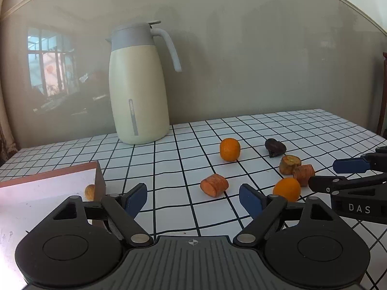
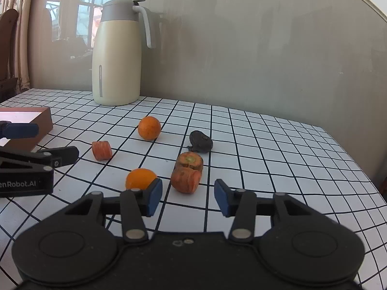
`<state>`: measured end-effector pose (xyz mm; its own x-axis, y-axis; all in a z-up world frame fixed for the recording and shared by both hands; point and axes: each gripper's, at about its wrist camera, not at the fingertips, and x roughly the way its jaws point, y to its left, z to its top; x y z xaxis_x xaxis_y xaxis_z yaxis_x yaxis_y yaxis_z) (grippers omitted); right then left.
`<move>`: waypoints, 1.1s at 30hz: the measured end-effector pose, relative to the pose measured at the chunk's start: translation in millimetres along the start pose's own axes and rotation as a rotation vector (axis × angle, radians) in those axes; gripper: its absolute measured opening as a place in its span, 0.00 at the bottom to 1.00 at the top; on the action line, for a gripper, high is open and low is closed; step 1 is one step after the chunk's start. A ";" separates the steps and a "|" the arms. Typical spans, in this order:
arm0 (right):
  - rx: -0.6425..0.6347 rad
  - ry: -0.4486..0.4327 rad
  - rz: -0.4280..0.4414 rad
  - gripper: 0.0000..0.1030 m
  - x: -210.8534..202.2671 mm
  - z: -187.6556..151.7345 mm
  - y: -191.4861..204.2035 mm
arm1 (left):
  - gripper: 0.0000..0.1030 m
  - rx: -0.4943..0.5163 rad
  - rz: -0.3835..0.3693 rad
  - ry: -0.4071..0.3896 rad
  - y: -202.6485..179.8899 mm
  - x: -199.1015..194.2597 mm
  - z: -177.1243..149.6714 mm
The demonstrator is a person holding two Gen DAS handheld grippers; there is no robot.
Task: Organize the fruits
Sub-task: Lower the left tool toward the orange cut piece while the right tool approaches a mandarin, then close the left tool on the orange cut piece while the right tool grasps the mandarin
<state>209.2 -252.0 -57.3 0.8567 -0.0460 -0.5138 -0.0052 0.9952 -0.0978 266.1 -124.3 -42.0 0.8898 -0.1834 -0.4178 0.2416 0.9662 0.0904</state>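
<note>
Black tools, left tool (image 1: 192,199) and right tool (image 2: 188,197), tilt down, jaws apparently empty.

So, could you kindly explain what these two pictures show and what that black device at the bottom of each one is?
Each picture comes from a camera mounted on a hand-held two-finger tool, looking forward along its fingers. The left tool faces a lone carrot chunk; the right tool faces a nearer carrot piece. Both are open and hold nothing. On the checked tablecloth lie two oranges, another carrot piece and a dark fruit. A cream jug stands behind, with a brown box at the left.
</note>
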 end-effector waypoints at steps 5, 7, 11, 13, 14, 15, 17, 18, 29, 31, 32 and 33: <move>-0.009 -0.002 0.028 0.37 0.7 -0.1 6.1 | 0.81 0.002 0.000 0.003 -3.4 1.5 -0.5; -0.009 0.009 0.041 0.36 3.7 -0.5 8.3 | 0.81 0.002 -0.002 0.008 -2.5 3.6 -0.4; -0.027 0.013 0.080 0.32 3.9 -0.9 14.9 | 0.81 -0.002 -0.015 0.023 -1.0 10.0 0.3; -0.038 0.023 0.092 0.32 7.7 -2.0 19.7 | 0.80 -0.006 -0.023 0.030 -1.6 15.4 1.9; -0.036 0.031 0.102 0.31 10.3 -2.1 21.5 | 0.79 -0.008 -0.025 0.033 -2.0 18.2 2.9; -0.038 0.034 0.108 0.30 12.4 -2.0 23.7 | 0.78 -0.009 -0.027 0.039 -2.5 21.4 3.8; -0.046 0.037 0.111 0.29 17.0 -1.0 28.1 | 0.77 -0.010 -0.033 0.051 -4.0 28.1 5.7; -0.047 0.042 0.113 0.28 19.3 0.2 29.1 | 0.75 -0.009 -0.035 0.059 -4.9 31.2 6.7; -0.053 0.057 0.084 0.25 44.2 14.5 23.2 | 0.66 -0.020 -0.055 0.118 -13.7 60.5 18.7; -0.055 0.058 0.096 0.25 47.8 15.8 21.5 | 0.59 -0.038 -0.071 0.137 -14.0 66.3 19.8; -0.057 0.059 0.102 0.25 49.2 16.2 21.1 | 0.57 -0.045 -0.076 0.143 -14.6 68.6 19.8; -0.059 0.063 0.106 0.25 50.6 16.5 21.0 | 0.56 -0.049 -0.076 0.148 -15.6 70.6 19.6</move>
<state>261.0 -232.0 -71.3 0.8154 0.0521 -0.5765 -0.1263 0.9880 -0.0893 332.8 -156.0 -55.3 0.8024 -0.2308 -0.5503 0.2835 0.9589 0.0111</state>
